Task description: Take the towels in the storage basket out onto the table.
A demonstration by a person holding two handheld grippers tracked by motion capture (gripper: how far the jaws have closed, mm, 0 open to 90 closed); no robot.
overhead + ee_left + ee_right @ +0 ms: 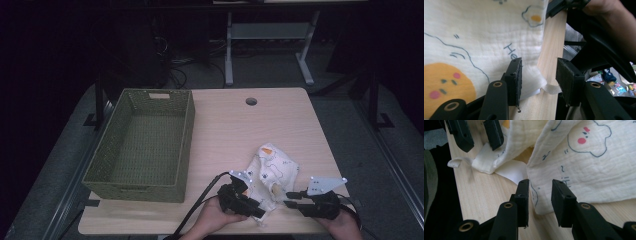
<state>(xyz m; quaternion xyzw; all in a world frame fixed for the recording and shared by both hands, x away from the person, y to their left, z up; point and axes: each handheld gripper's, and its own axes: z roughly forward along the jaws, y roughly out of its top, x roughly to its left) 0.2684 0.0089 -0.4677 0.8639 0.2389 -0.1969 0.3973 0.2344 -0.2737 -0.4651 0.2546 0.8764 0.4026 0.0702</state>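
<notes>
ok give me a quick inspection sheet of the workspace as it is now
surface: light wooden table with a round hole near its far edge
job's things: crumpled cream muslin cloth with cartoon prints at the near edge; woven green rectangular basket to its left, nothing inside
clutter: nothing seen
grippers: left gripper open, a cloth corner between its jaws; right gripper open around a cloth edge, pads not pressing
cables: black cable trails from the left gripper
surroundings: dark room, grey table legs behind
</notes>
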